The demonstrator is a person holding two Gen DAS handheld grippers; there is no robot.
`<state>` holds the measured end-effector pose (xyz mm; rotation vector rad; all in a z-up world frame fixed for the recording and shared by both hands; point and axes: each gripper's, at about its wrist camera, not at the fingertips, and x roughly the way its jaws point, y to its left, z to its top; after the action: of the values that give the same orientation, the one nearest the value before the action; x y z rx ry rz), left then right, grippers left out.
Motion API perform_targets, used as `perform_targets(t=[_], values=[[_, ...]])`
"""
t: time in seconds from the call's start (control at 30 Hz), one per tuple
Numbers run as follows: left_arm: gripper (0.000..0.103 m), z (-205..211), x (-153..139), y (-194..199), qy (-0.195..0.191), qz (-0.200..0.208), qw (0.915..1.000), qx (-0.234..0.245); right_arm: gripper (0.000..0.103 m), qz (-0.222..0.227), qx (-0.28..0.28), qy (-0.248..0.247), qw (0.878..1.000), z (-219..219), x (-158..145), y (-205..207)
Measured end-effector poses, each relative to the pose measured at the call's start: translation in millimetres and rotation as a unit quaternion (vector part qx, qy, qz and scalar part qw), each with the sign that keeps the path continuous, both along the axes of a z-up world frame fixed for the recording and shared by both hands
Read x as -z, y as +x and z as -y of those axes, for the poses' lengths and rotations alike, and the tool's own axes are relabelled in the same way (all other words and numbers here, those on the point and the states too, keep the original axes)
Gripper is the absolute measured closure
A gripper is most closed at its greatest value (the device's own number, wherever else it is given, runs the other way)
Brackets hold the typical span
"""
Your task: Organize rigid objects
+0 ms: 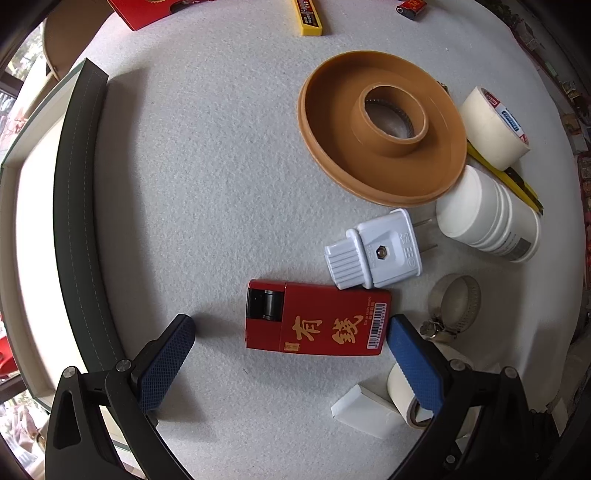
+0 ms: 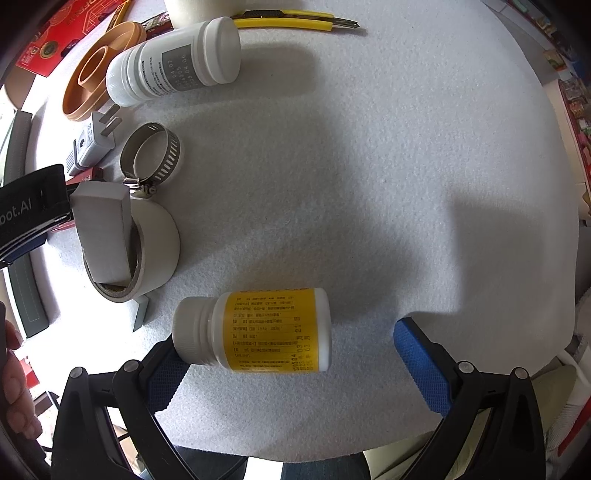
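Left wrist view first: we see our left gripper (image 1: 291, 332) spread wide over the white felt table (image 1: 221, 166), its blue fingers (image 1: 166, 365) at the lower left and lower right of the frame. Between them lies a red lighter (image 1: 317, 319), flat, with gold characters and a barcode; the right-hand finger's tip sits at the lighter's barcode end, though we cannot tell if it touches. The claw is released and grips nothing. Just above the lighter, and overlapping its top edge, rests a white plug (image 1: 373, 251), prongs pointing toward a white bottle (image 1: 487, 218) lying on its side at the right. Above these sits a tan plastic ring dish (image 1: 380, 129), with a masking tape roll (image 1: 495, 127) beside it at the upper right. A metal hose clamp (image 1: 454, 306) lies at the right, near the lighter's end. A dark-edged tray (image 1: 77, 221) curves down the left side of the frame.

Right wrist view shows our right gripper (image 2: 291, 354) likewise released, fingers well apart at the bottom of the frame. A yellow-labelled bottle (image 2: 258, 328) lies on its side between them, its white cap against the left finger (image 2: 166, 373), its base clear of the right one. At the left centre, a white block (image 2: 103, 236) stands inside a tape roll (image 2: 159, 243), with the hose clamp just above it. A yellow utility knife (image 2: 295, 20) lies along the top edge.
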<state>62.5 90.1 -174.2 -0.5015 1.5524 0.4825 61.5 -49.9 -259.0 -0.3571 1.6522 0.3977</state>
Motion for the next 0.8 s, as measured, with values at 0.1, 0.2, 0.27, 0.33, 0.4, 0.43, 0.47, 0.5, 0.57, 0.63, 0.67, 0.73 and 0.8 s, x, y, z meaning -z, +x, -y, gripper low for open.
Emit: perform_targets(t=[0.1,0.2,0.27,0.33,0.4,0.43,0.47,0.5,0.57,0.63,0.67,0.73,0.8], values=[[0.0,-0.1,0.3,0.3,0.003,0.003,0.9999,0.009,0.0,0.002,-0.01,-0.015,1.0,-2.9,-2.0,-1.5],[0.0,-5.3,-1.0,-3.1,0.006,0.002,1.0,0.002,0.0,0.003,0.018,-0.05,0.999,5.9,-4.7,12.6],[0.0,-10.7,-1.2,-7.2,0.008,0.003,1.0,0.0,0.0,0.014,0.041,-0.066,0.997,16.9,-9.9,21.3],[0.0,-15.6,-1.6,-11.8,0.014,-0.001,0.9999,0.0,0.0,0.031,0.052,-0.091,0.994,27.8,-17.6,31.0],[0.0,-16.4,-3.4,-15.1,0.017,-0.01,0.9998,0.008,0.0,0.04,0.054,-0.08,0.995,34.9,-29.9,38.4],[0.0,-14.8,-6.1,-16.7,0.015,-0.005,0.9997,0.017,0.0,0.041,0.051,-0.06,0.996,37.1,-37.9,40.6],[0.0,-12.3,-9.5,-18.0,0.016,0.0,0.9996,0.025,0.0,0.04,0.047,-0.043,0.997,38.9,-45.1,39.9],[0.0,-8.9,-12.6,-18.7,0.019,0.004,0.9993,0.033,0.0,0.039,0.041,-0.032,0.998,39.0,-51.8,38.6],[0.0,-1.1,-17.0,-18.1,0.025,0.009,0.9986,0.047,0.0,0.041,0.037,-0.019,0.998,43.8,-63.0,36.6],[0.0,6.3,-18.6,-14.9,0.03,0.011,0.998,0.055,0.0,0.044,0.041,-0.017,0.998,45.1,-71.8,32.6],[0.0,9.5,-18.8,-12.7,0.03,0.012,0.9977,0.059,0.0,0.048,0.046,-0.019,0.998,45.6,-76.5,26.8],[0.0,15.3,-19.6,-9.0,0.033,0.014,0.9972,0.065,0.0,0.049,0.06,-0.016,0.997,42.5,-83.7,23.6],[0.0,20.0,-19.1,-2.8,0.039,0.015,0.9965,0.072,0.0,0.03,0.065,-0.008,0.997,47.1,-78.4,25.2]])
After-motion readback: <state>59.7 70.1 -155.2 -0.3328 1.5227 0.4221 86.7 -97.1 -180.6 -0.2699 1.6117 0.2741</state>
